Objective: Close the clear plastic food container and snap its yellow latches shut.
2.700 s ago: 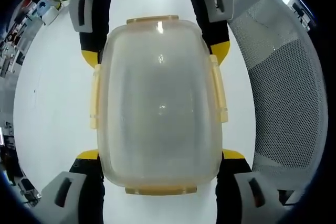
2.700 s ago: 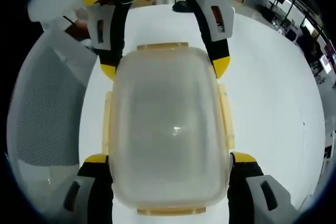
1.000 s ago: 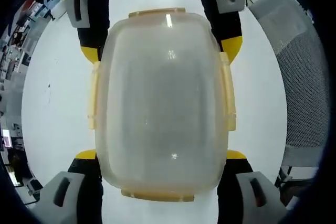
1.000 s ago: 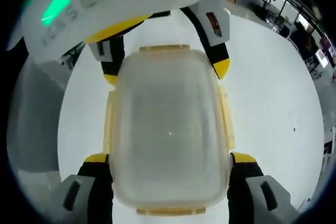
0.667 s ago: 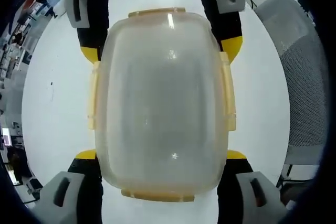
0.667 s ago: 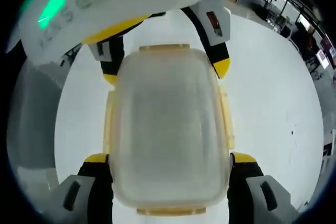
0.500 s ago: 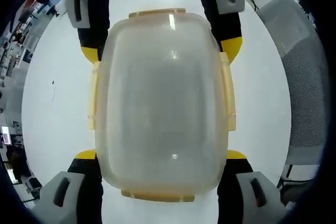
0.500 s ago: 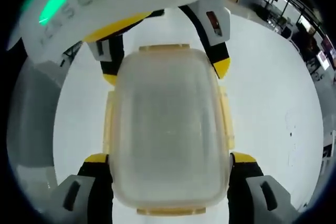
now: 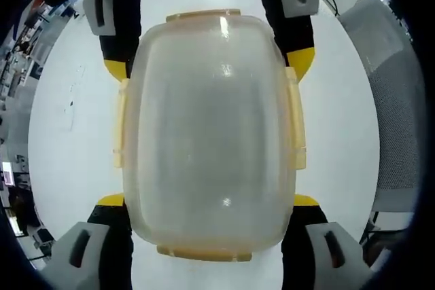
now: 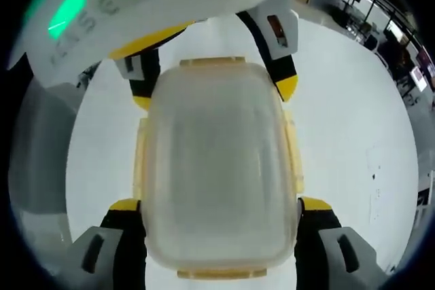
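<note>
Now the container sits between both grippers, left gripper and right gripper, fingers closed on its ends; keep it level while lowering onto the bench, then press each yellow latch.

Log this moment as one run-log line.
container: lid on, side latches flat | left gripper: shut on container | right gripper: shut on container | white table behind

White worktop lies bare on both long sides of the container, while a mesh chair crowds one edge and both grippers flank its ends
</note>
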Demonstrator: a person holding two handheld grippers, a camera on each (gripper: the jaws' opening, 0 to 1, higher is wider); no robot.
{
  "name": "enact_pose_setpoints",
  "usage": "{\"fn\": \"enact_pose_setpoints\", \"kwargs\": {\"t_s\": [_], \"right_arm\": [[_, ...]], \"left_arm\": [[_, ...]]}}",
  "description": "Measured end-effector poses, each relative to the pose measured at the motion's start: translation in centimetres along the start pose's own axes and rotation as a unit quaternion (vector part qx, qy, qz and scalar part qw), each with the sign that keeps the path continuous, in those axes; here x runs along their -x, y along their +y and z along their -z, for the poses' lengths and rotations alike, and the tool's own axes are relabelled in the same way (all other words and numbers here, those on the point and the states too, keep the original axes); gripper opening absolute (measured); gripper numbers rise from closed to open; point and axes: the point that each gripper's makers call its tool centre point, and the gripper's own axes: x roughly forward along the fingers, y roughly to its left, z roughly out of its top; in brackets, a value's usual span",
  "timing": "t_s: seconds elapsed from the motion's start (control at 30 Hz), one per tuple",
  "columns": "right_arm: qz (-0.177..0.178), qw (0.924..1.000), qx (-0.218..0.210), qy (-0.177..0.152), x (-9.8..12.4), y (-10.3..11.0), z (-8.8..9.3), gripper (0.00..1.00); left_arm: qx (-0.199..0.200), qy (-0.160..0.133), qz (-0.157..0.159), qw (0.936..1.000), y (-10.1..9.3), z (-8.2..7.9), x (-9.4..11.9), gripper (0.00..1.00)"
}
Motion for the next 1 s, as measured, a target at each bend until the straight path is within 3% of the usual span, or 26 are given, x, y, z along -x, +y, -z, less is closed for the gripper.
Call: {"fn": "enact_pose_setpoints", "kwargs": {"t_s": [0.33, 0.67, 0.9, 1.0], "right_arm": [[0.002, 1.0, 0.0, -0.009, 0.07, -0.06, -0.07, 0.92], [0.003, 1.0, 0.0, 0.005, -0.01, -0.15, 0.09, 0.93], [0.003, 0.9999, 0.0, -0.014, 0.05, -0.19, -0.08, 0.94], [0.008, 0.9998, 0.01, -0.012, 0.0, -0.01, -0.16, 0.94]], "left_arm": [[-0.001, 0.008, 0.001, 1.0, 0.07, 0.05, -0.02, 0.93], [0.0, 0.004, 0.001, 1.0, 0.22, 0.04, 0.01, 0.93], [-0.001, 0.021, 0.003, 0.9998, 0.29, 0.26, -0.15, 0.95], [0.02, 0.019, 0.019, 0.9994, -0.11, 0.52, -0.39, 0.98]]}}
